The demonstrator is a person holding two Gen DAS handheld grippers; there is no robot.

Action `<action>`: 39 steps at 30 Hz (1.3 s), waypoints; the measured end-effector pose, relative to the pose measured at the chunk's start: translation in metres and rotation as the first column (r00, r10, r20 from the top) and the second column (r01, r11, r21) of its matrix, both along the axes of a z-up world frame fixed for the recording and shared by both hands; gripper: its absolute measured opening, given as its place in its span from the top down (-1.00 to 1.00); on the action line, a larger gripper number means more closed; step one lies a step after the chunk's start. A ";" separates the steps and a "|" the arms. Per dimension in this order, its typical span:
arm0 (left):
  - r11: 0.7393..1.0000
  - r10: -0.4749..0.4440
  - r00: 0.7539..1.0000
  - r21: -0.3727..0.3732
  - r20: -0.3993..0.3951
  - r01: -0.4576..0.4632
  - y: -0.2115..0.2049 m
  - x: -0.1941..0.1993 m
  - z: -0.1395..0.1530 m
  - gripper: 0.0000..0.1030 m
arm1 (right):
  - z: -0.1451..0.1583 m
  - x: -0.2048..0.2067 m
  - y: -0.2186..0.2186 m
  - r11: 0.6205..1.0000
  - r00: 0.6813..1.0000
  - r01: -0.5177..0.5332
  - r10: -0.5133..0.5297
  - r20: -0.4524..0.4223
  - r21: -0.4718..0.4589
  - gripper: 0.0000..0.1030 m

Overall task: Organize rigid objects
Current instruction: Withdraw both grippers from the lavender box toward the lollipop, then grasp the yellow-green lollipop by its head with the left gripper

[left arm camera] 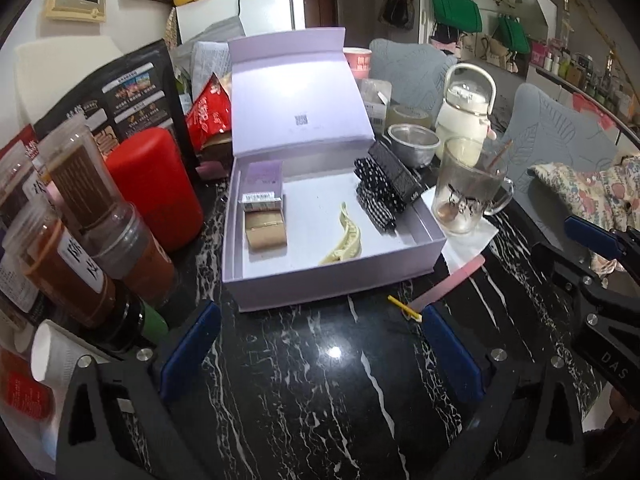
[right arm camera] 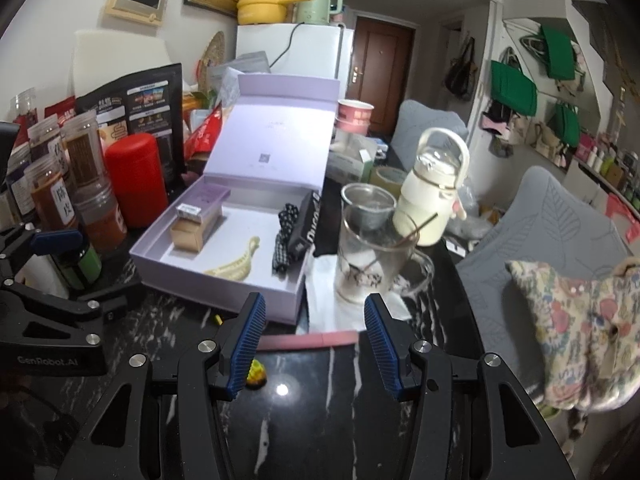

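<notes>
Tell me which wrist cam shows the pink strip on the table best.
Right wrist: the pink strip lies flat between the open right gripper jaws, seen nearly whole. Left wrist shows the same strip at an angle beside the purple box, its near end hidden behind a blue pad.

The right tongs (right arm camera: 316, 346) hang parted and empty above the black marble worktop (right arm camera: 320, 420), a pink strip (right arm camera: 310, 339) lying flat between their tips. At eleven o'clock the lavender box (right arm camera: 224, 292) stands lid-up, holding a cream hair clip (right arm camera: 234, 265). A glass mug (right arm camera: 370, 258) stands at one o'clock.
</notes>
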State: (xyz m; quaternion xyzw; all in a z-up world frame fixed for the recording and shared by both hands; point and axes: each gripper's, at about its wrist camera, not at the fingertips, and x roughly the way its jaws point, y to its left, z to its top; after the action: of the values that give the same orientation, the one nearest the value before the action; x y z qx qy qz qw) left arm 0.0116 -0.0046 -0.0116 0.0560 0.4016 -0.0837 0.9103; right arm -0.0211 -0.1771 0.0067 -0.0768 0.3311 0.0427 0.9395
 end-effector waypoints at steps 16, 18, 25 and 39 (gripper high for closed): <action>0.997 -0.051 0.994 -0.062 -0.096 0.045 -0.014 0.006 -0.043 -1.00 | -0.044 0.001 -0.034 0.997 0.993 0.058 -0.052 -0.101 0.059 0.00; 0.998 -0.056 0.994 -0.047 -0.089 0.052 -0.018 0.005 -0.046 -1.00 | -0.049 0.001 -0.037 0.996 0.992 0.062 -0.054 -0.111 0.062 0.00; 0.996 -0.081 0.990 -0.048 -0.114 0.076 -0.034 0.009 -0.059 -0.99 | -0.063 0.002 -0.048 0.994 0.988 0.075 -0.064 -0.140 0.075 0.00; 0.990 -0.140 0.973 -0.055 -0.184 0.132 -0.070 0.019 -0.084 -0.99 | -0.084 0.009 -0.067 0.989 0.977 0.110 -0.089 -0.196 0.098 0.00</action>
State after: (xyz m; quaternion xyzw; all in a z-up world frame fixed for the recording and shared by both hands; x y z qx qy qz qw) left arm 0.0310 -0.0749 -0.0956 0.0560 0.4786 -0.1590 0.8617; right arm -0.0120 -0.2444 -0.0771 -0.0045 0.4202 0.0205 0.9072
